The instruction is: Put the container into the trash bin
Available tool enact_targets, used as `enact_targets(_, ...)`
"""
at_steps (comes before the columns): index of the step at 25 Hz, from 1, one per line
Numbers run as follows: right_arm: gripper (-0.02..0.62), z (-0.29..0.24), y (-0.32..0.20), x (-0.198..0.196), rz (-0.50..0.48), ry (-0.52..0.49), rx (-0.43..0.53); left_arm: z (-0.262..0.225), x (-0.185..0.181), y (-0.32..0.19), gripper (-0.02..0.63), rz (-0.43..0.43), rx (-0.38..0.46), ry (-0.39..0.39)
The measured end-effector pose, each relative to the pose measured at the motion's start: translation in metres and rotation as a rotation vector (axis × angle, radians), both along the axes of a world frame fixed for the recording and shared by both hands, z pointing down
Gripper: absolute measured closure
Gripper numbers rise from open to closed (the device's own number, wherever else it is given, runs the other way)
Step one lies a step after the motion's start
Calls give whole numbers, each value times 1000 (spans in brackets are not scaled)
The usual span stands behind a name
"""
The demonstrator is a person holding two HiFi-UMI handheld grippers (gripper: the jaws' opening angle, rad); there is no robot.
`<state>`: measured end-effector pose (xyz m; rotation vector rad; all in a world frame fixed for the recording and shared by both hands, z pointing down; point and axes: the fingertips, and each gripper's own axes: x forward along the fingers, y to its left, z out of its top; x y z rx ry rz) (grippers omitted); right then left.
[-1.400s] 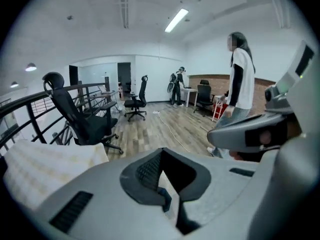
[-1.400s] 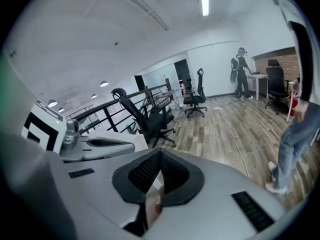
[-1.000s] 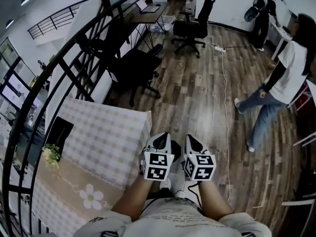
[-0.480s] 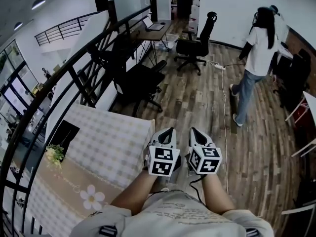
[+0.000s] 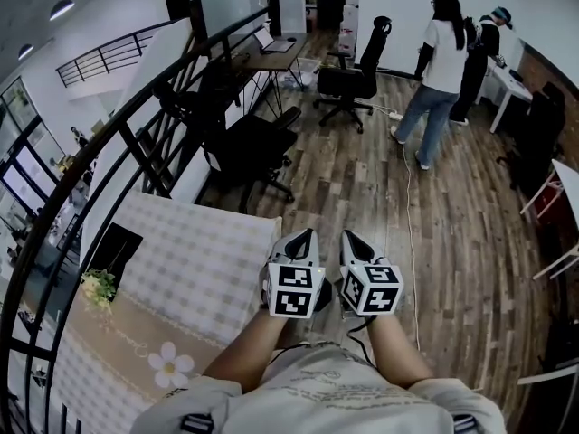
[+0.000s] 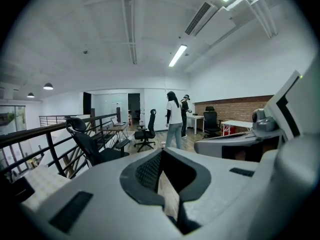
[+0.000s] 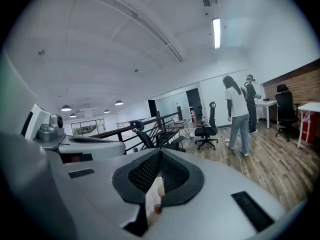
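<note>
Head view: your left hand-held gripper (image 5: 302, 239) and right hand-held gripper (image 5: 352, 240) hang side by side above the floor (image 5: 380, 179), jaws pressed together, empty.

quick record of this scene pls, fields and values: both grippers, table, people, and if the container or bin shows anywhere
left gripper: jaws together
right gripper: jaws together, beside the left one, not touching it
table: checked cloth, left of the grippers
plant: on the table, near its left edge
office chair: dark, beyond the table
people: two, standing across the room
container: not in view
trash bin: not in view
</note>
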<state>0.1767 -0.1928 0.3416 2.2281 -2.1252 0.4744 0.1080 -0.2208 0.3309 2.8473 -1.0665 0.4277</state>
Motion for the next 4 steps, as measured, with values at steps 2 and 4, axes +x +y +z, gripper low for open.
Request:
enact_targets(2,594,1,-3,0,1,-1,0,2,1,-3,601,4,-3,0)
enact_targets(4,594,2,-6,0,0,-1,0,4,3,-6,600,9,-6,-1)
